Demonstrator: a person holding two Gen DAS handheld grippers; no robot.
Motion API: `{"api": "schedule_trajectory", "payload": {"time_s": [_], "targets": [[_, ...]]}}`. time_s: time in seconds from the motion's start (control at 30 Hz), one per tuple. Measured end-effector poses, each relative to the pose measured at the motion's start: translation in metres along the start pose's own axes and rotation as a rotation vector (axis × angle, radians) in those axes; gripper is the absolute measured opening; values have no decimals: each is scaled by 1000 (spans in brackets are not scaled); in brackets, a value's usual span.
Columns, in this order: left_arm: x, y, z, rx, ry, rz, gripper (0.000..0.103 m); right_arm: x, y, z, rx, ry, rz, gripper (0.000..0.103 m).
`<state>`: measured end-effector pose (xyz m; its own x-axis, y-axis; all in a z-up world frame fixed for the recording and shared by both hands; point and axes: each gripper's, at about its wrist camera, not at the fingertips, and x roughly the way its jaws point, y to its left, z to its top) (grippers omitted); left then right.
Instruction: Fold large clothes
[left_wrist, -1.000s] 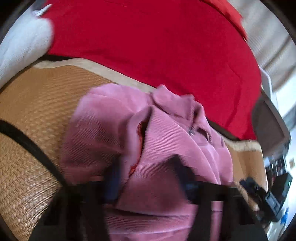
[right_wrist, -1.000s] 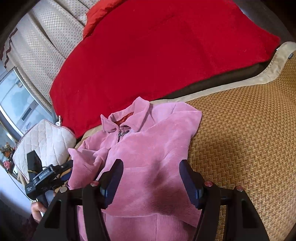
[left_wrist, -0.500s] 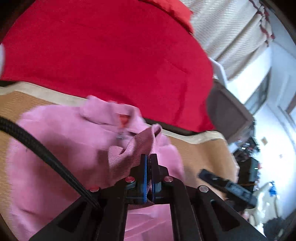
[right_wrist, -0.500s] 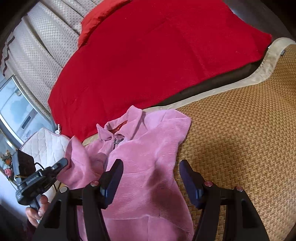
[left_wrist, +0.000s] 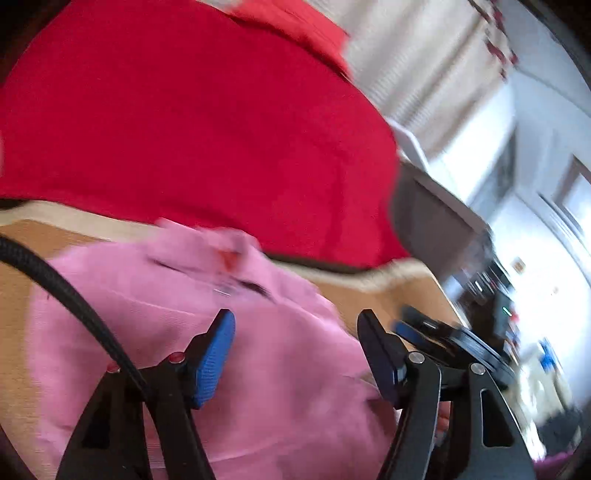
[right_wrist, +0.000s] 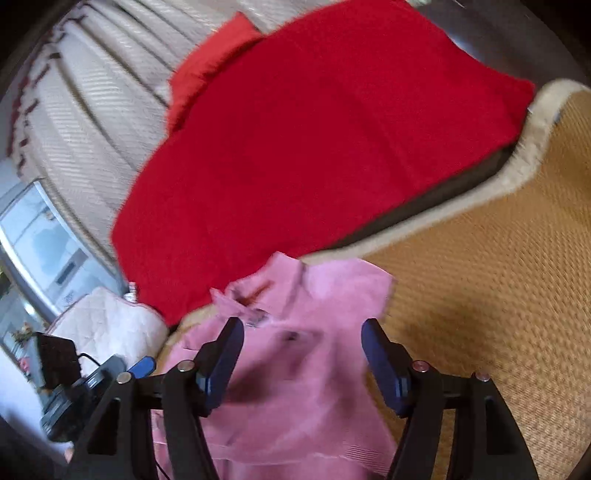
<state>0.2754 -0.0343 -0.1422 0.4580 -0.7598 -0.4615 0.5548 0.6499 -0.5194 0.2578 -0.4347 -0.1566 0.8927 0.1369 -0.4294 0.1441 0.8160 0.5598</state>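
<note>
A pink corduroy jacket (left_wrist: 177, 332) with a collar and zip lies on a woven straw mat (right_wrist: 498, 295); it also shows in the right wrist view (right_wrist: 303, 369). My left gripper (left_wrist: 295, 347) is open and empty above the jacket's right half. My right gripper (right_wrist: 301, 354) is open and empty above the jacket's middle, below the collar (right_wrist: 258, 295). The other gripper shows at the right in the left wrist view (left_wrist: 443, 336) and at the lower left in the right wrist view (right_wrist: 85, 384). Both views are motion-blurred.
A red blanket (left_wrist: 184, 129) covers the sofa back behind the mat, also in the right wrist view (right_wrist: 314, 147). A white quilted cushion (right_wrist: 107, 328) lies left of the jacket. A black cable (left_wrist: 66, 295) crosses the left wrist view. Curtains (right_wrist: 92, 110) hang behind.
My left gripper was shut on a pinched fold of the jacket half a second ago; now it is open and the fold lies down flat. The right gripper stayed open and shifted slightly.
</note>
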Motion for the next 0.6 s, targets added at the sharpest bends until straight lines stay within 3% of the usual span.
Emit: {"api": "schedule_trajectory", "payload": {"time_s": [0.1,0.17,0.23,0.3,0.37,0.47,0.6], "targets": [[-7,31,-3,-6,51,275,69,-1,22,-3,-54,-6,62,72],[-1,43,-10,13,103,399,69,4,39,-9,-106,14,82,72],[15,54,-25,35,234,517,69,14,59,-20,-188,63,99,72],[25,66,-38,55,312,594,69,27,74,-32,-271,126,81,71],[26,64,-44,93,323,609,69,49,79,-46,-310,222,36,67],[19,57,-42,123,312,593,69,91,51,-63,-271,421,-134,59],[6,55,-25,20,208,470,69,83,51,-53,-257,400,-123,57]]}}
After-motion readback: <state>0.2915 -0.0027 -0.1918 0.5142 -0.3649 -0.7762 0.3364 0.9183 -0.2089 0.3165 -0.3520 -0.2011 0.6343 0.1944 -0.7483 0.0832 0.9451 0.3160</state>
